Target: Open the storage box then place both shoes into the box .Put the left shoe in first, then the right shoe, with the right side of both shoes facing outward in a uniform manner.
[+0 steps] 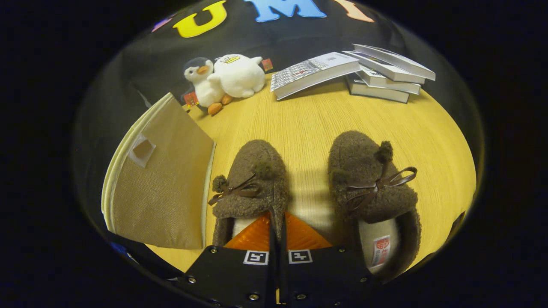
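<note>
Two brown fuzzy slippers with small bows and pompoms lie side by side on the wooden table (308,119), toes pointing away from me. My gripper (277,231) is shut on the heel-side rim of the left-hand shoe (252,179). One finger is inside the opening and the other outside, in the gap between the shoes. The right-hand shoe (372,184) lies free just beside the fingers, its insole label showing. The beige fabric storage box (162,184) stands close to the left of the held shoe. A panel with a small square patch (142,149) faces me; I cannot tell whether the box is open.
Beyond the box, a plush penguin (203,83) and a white plush toy (238,75) sit at the table's far edge. An open book (314,72) leans on a stack of books (385,72) beyond the right shoe. Bare tabletop lies between shoes and books.
</note>
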### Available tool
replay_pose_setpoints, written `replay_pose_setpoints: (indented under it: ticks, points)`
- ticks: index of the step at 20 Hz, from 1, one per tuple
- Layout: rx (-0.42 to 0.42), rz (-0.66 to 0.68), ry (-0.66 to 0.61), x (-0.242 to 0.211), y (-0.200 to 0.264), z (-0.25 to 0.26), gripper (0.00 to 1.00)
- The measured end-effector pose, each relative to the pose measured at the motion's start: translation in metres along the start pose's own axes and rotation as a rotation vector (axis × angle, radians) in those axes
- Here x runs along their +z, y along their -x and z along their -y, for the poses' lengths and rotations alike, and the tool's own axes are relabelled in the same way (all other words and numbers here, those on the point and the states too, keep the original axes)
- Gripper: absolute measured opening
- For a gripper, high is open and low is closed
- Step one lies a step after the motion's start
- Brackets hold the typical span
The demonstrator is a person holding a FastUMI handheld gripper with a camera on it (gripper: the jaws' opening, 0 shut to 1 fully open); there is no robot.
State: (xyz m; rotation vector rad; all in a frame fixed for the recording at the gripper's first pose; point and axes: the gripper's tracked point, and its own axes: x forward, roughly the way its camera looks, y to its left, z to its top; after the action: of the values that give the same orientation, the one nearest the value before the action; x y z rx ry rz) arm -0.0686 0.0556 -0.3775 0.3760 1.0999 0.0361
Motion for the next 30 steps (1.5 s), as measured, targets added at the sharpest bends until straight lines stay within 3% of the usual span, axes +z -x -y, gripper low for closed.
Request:
replay_pose_setpoints:
  ticks: [8,18,30]
  points:
    - [0.117,0.063,-0.200,0.060,0.043,-0.042,0.02]
    - [0.237,0.161,-0.229,0.125,0.090,-0.128,0.02]
    - [0.298,0.121,-0.178,0.100,0.053,-0.237,0.03]
